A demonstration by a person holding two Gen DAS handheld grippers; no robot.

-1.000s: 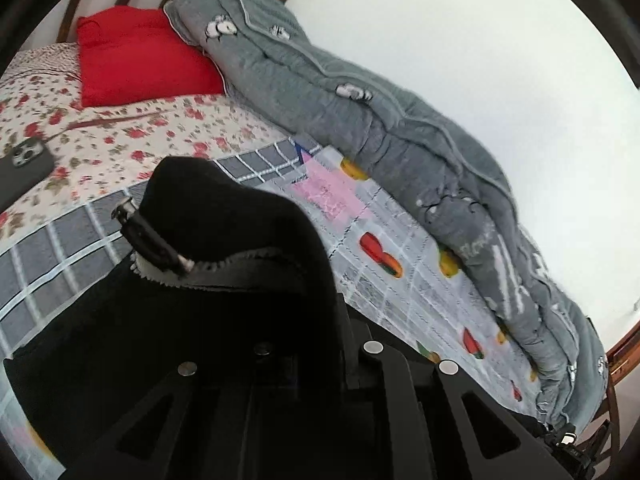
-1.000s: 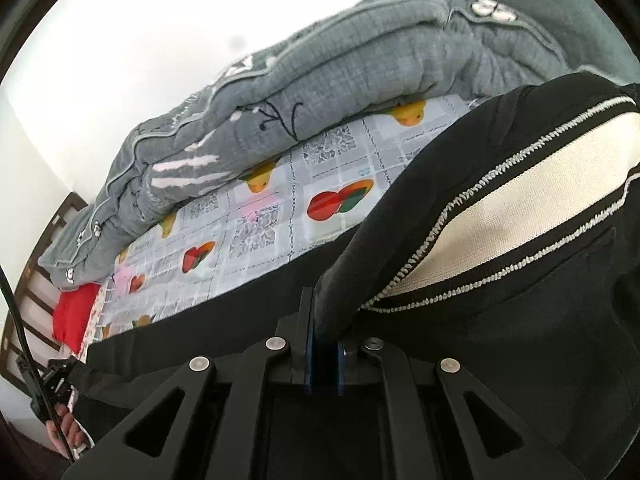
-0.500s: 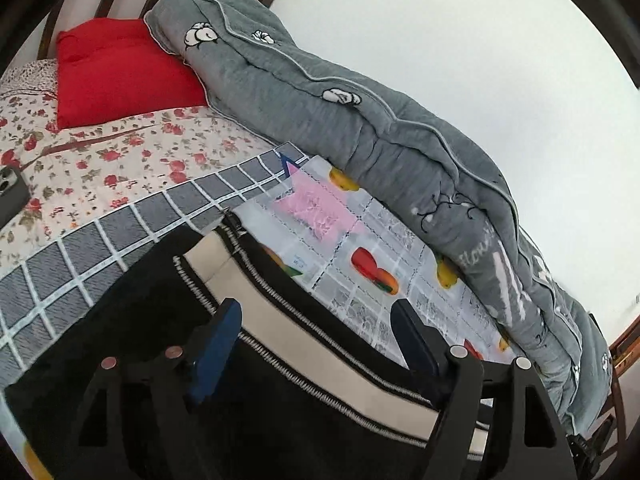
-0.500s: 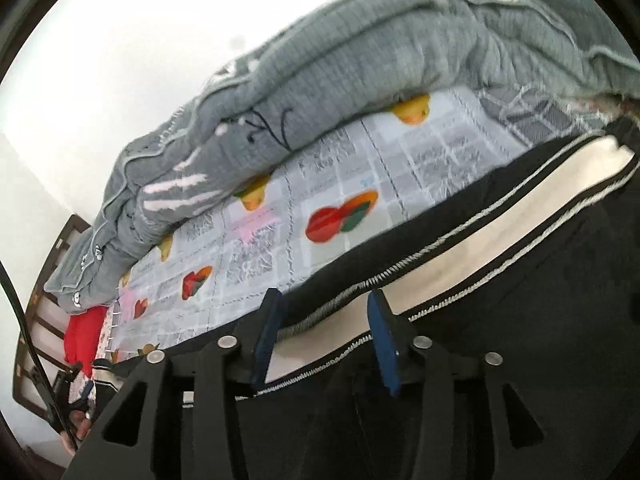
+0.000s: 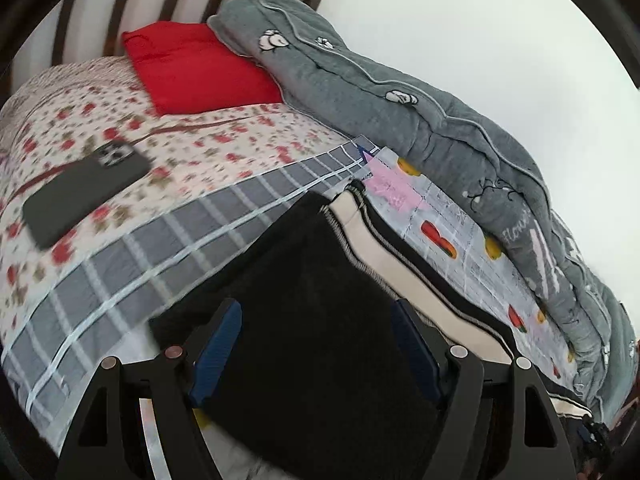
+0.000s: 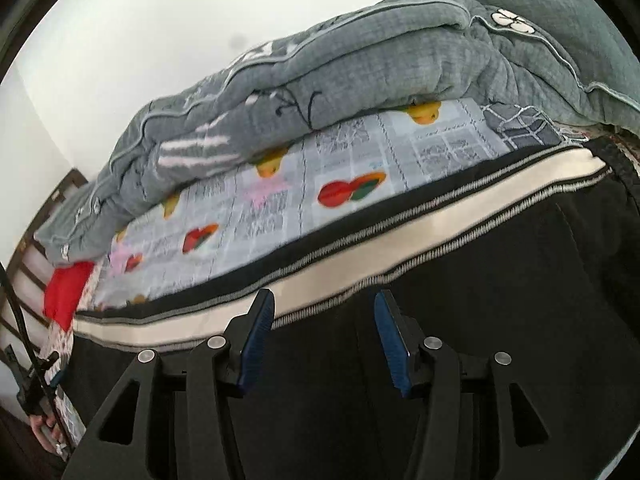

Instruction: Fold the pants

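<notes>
Both the left gripper [image 5: 316, 354] and right gripper [image 6: 324, 334] have just been opening, empty, releasing the black striped pants [image 5: 320, 280] flat on the bed [image 5: 132, 248] after a fold.

Both pictures are bright, with soft, even daylight. No hard shadows show. The white wall [image 5: 480, 40] is so bright that it looks almost blank, from 12 to 3 o'clock in the left view and from 9 to 12 o'clock in the right view. Each picture is round, with black corners, and straight lines bend near the rim. In the left view the flowered sheet [image 5: 180, 148] and the phone [image 5: 80, 192] at 9 o'clock look smeared. The grey quilt [image 5: 420, 120] there looks sharper. In the right view the white stripe [image 6: 360, 256] on the pants [image 6: 500, 300] is smeared sideways. The black cloth is so dark that its folds hardly show.
</notes>
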